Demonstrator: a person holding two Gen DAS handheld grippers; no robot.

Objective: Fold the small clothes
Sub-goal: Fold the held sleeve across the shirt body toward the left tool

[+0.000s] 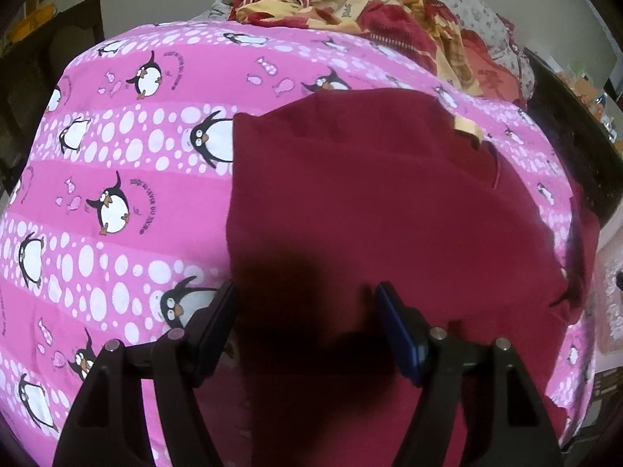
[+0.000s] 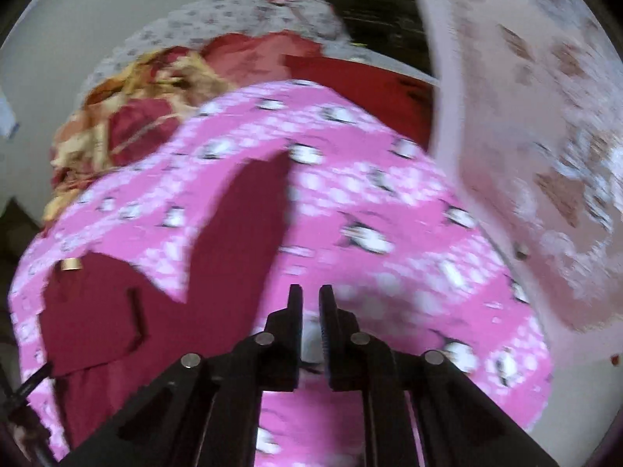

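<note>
Left wrist view: maroon garment (image 1: 370, 202) on penguin sheet (image 1: 117, 163) — left jaws wide, right jaws narrow, both empty.

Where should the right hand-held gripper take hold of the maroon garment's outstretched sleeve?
Probably at the sleeve tip, coming from the right: it lies flat and free on the pink penguin sheet, pointing away from the garment body.

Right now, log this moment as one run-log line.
task: fold small clothes | maroon garment: flat on pink penguin sheet | left gripper: open above garment | right gripper: narrow gap, nothing between pads, over sheet
</note>
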